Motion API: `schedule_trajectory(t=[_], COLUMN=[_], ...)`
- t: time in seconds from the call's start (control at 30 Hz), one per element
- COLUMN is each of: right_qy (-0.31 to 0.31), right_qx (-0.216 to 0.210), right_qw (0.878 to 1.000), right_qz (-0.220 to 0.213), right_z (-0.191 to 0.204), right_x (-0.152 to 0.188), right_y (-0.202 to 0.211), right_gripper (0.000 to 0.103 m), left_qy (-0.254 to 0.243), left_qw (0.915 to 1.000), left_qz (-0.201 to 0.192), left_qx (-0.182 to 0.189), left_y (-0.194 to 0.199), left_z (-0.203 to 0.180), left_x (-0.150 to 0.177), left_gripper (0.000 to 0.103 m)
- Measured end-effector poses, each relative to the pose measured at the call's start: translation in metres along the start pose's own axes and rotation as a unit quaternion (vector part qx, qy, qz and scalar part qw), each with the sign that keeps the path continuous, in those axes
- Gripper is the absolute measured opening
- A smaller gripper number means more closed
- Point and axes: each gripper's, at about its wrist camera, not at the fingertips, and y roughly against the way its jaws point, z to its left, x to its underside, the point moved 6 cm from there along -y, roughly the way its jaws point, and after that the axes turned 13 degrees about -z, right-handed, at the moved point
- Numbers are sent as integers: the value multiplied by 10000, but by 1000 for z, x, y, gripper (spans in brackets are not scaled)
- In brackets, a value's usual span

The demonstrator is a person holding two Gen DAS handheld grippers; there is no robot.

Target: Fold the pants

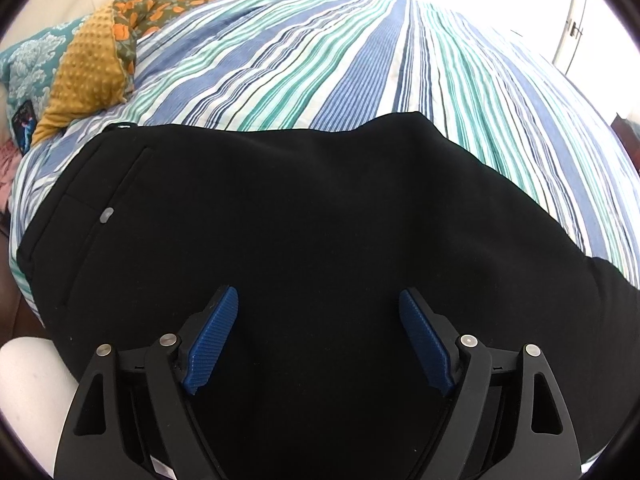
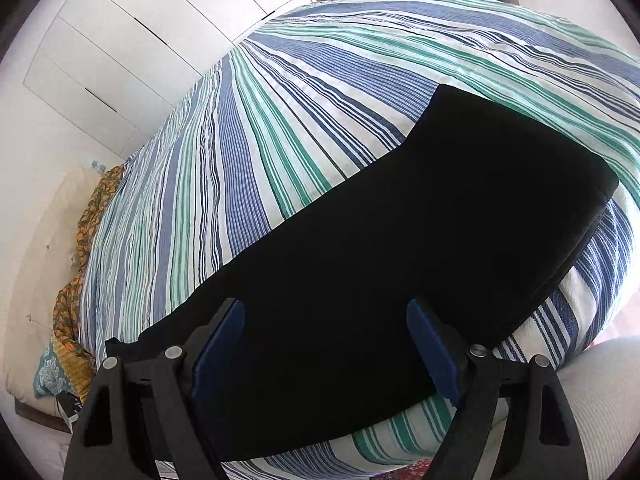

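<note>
Black pants (image 1: 300,220) lie flat on a striped bedspread (image 1: 320,48). In the left wrist view I see the waist end with a pocket and a small grey button (image 1: 107,214). My left gripper (image 1: 319,300) is open above the cloth, holding nothing. In the right wrist view the pants (image 2: 400,248) stretch toward the far right, where the legs end in a doubled edge. My right gripper (image 2: 326,312) is open just above the leg part, holding nothing.
The bedspread (image 2: 280,120) covers the whole bed. A mustard dotted blanket (image 1: 88,76), a floral quilt (image 1: 160,4) and a teal pillow (image 1: 28,60) lie at the head. White wardrobe doors (image 2: 120,40) stand beyond the bed.
</note>
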Motion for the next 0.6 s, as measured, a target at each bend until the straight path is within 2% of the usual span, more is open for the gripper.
schedule_trajectory(t=[0.43, 0.6], right_qy=[-97, -638], right_qx=[-34, -237], right_qw=[9999, 9976], right_qz=[-28, 88], right_z=[1, -11], right_x=[-2, -11], right_y=[5, 8], right_gripper=[83, 83], left_qy=[-3, -12], left_qw=[10000, 10000], left_qz=[-2, 2], left_qx=[-3, -9], left_y=[1, 1], left_z=[-1, 0], left_x=[0, 0], left_gripper=[84, 84])
